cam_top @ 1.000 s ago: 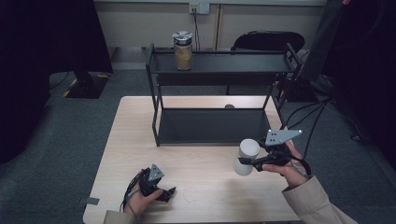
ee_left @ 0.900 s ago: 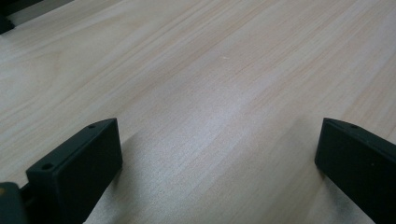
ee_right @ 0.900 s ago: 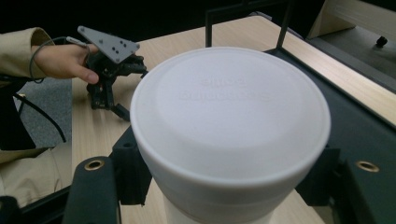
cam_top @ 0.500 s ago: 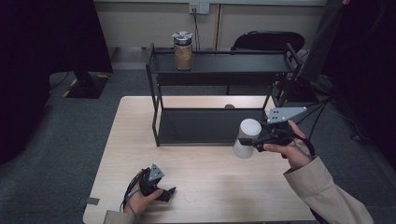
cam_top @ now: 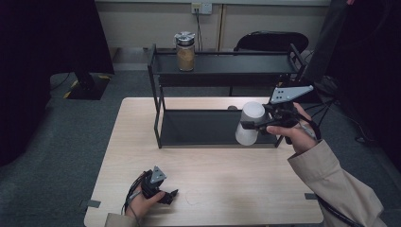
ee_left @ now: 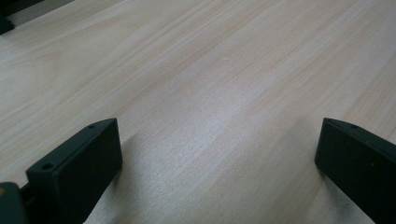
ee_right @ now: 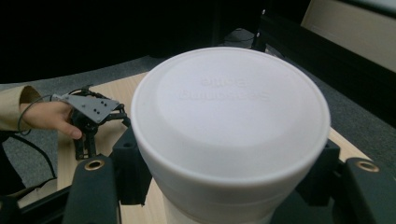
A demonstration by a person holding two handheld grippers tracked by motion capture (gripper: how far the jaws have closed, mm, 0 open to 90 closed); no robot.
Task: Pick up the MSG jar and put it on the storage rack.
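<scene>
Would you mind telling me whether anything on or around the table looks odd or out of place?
Only one thing: the white cup in the right gripper is held upside down, its flat base toward the camera in the right gripper view. The jar stands upright on the black shelf; nothing looks spilled.

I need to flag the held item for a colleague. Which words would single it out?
Start at the black shelf rack on the wooden table. At its right end the right gripper holds a white cup aloft, the only white item; the jar is brown.

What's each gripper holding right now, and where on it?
Right gripper clamps the white plastic cup around its side wall, base upward. Left gripper holds nothing.
</scene>
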